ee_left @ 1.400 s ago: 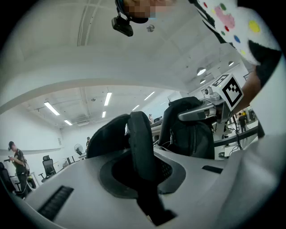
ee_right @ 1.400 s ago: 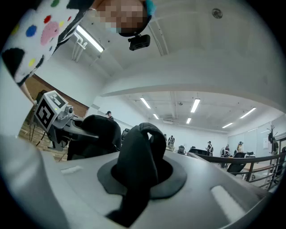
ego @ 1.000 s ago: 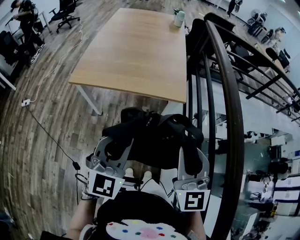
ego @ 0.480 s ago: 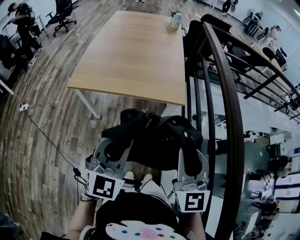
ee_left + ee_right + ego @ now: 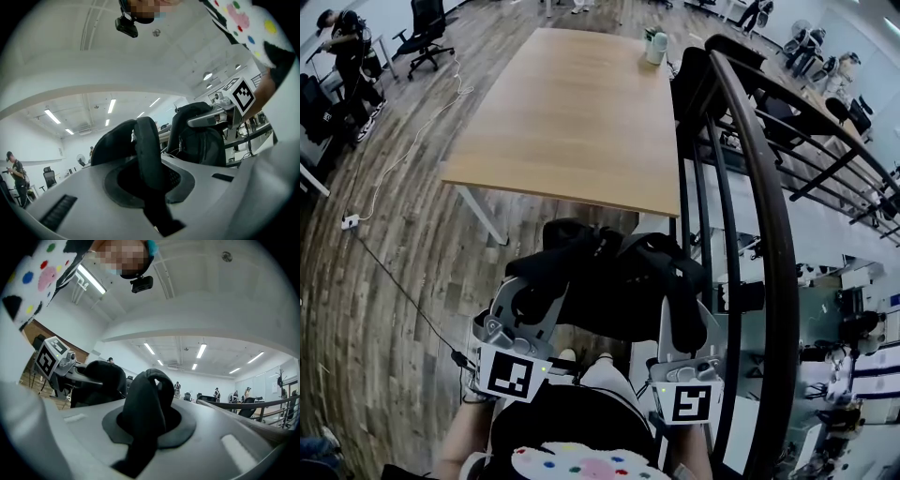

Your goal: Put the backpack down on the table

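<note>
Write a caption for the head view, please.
The left gripper and right gripper hold a black backpack before a wooden table.

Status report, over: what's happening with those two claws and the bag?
Left gripper, right gripper: each shut on a strap. Backpack hangs short of wooden table. Railing close on right.

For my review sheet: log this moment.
left gripper: shut on strap | right gripper: shut on strap | black fabric backpack: held short of light wooden table

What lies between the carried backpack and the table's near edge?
Only bare wooden floor, in the head view; the backpack hangs short of the table.
</note>
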Motion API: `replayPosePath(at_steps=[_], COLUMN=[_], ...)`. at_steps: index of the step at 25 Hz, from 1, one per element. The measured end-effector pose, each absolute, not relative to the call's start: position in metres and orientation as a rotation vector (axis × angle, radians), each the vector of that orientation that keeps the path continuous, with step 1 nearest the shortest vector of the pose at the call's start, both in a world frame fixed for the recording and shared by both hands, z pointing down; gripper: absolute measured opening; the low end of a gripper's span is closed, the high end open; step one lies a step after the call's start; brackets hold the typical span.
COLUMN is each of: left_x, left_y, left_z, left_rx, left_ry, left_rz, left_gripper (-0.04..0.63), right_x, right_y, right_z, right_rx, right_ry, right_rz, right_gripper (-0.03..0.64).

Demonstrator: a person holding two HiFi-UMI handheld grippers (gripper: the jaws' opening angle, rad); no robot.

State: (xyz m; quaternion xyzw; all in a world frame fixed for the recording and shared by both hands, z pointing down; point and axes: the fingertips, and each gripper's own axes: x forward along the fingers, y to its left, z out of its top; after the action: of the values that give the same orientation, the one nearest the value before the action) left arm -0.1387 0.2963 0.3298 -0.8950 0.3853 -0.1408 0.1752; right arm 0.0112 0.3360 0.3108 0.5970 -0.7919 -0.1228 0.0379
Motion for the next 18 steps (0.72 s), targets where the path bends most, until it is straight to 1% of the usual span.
replayPosePath(at_steps=[8,18], left_x=[-0.153,-0.146], left_y=[0.299,0.281], left_z=[0.333,0.334], left_rx=[-2.535,-2.536], left_ry=[1.068,1.083], left_rz=[-0.392,-0.386], left_gripper=[0.048,0.049], right_x=[-0.003,0.004], right_y=[0.341,0.319], right_z=[0.315,0.313], right_rx=[1.855,1.869], right_ry=[-2.409,-2.429], right_rz=[-0.382,-0.361], right_gripper=[0.061,0.061])
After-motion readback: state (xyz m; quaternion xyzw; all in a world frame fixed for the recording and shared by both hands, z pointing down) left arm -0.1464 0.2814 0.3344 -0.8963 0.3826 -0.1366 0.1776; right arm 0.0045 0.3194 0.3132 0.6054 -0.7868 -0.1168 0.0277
